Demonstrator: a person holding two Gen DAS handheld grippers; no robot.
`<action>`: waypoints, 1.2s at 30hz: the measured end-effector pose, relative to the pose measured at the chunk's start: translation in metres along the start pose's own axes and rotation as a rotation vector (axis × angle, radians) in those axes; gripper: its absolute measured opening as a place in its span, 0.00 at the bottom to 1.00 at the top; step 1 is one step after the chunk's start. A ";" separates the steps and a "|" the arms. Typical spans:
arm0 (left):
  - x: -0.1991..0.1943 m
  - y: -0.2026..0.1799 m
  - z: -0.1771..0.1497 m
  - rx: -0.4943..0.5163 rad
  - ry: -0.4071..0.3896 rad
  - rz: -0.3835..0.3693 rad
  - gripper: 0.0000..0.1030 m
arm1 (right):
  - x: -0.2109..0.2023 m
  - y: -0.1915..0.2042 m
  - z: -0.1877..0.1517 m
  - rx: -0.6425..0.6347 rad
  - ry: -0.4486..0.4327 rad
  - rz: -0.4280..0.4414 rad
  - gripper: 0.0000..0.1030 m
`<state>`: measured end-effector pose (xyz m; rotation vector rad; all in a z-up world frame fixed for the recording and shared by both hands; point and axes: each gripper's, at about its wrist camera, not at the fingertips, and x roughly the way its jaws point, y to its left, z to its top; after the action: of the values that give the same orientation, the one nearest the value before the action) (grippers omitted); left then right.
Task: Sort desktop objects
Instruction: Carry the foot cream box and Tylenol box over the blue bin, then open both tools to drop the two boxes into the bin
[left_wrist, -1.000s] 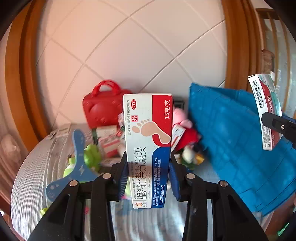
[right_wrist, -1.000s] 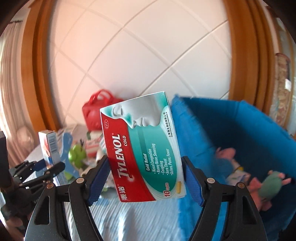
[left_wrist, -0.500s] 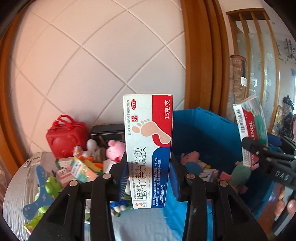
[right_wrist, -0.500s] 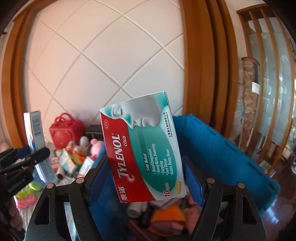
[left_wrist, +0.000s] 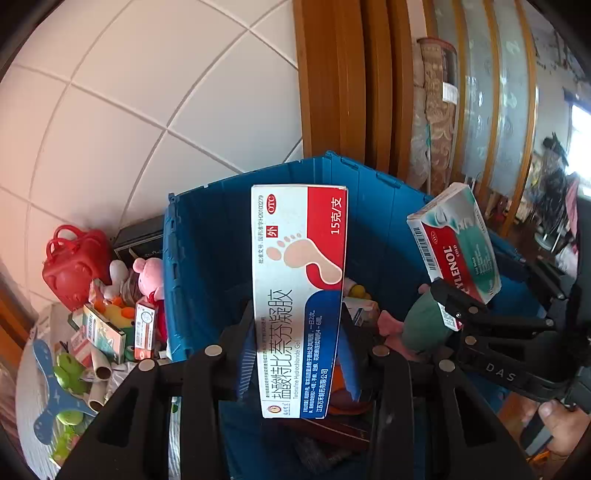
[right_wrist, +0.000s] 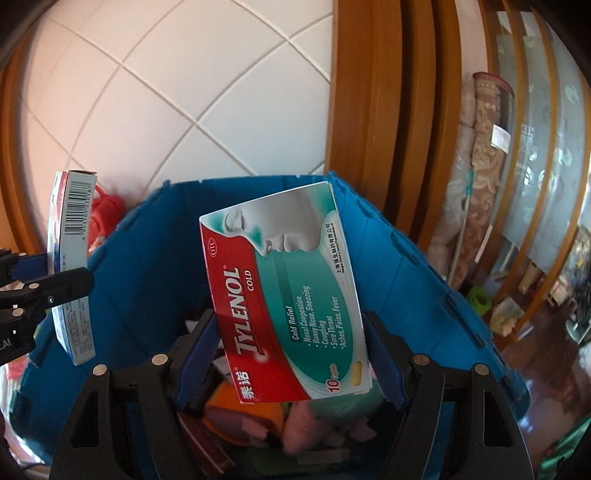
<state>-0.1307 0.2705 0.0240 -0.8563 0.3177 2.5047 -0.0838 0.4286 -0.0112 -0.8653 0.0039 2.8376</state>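
Left wrist view: the foot-gel box (left_wrist: 299, 295) stands clamped upright in the left gripper (left_wrist: 295, 350) over the blue crate (left_wrist: 207, 258). To its right the right gripper (right_wrist: 291, 354), tilted downward, clamps the Tylenol Cold box (right_wrist: 284, 295) above the same crate. Plush toys (right_wrist: 314, 424) fill the crate's bottom. A red toy handbag (left_wrist: 74, 266) and small boxes (left_wrist: 110, 332) crowd the table on the left.
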 end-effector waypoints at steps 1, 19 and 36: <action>0.004 -0.005 0.000 0.008 0.013 -0.001 0.37 | 0.002 -0.004 -0.001 0.001 0.005 0.000 0.74; 0.032 -0.033 -0.005 0.030 0.105 0.024 0.37 | 0.019 -0.017 -0.004 -0.022 0.046 -0.015 0.75; 0.031 -0.024 -0.006 -0.011 0.097 0.067 0.69 | 0.023 -0.019 0.000 -0.023 0.064 0.020 0.87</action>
<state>-0.1367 0.2999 -0.0014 -0.9893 0.3709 2.5334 -0.0988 0.4512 -0.0229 -0.9665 -0.0111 2.8325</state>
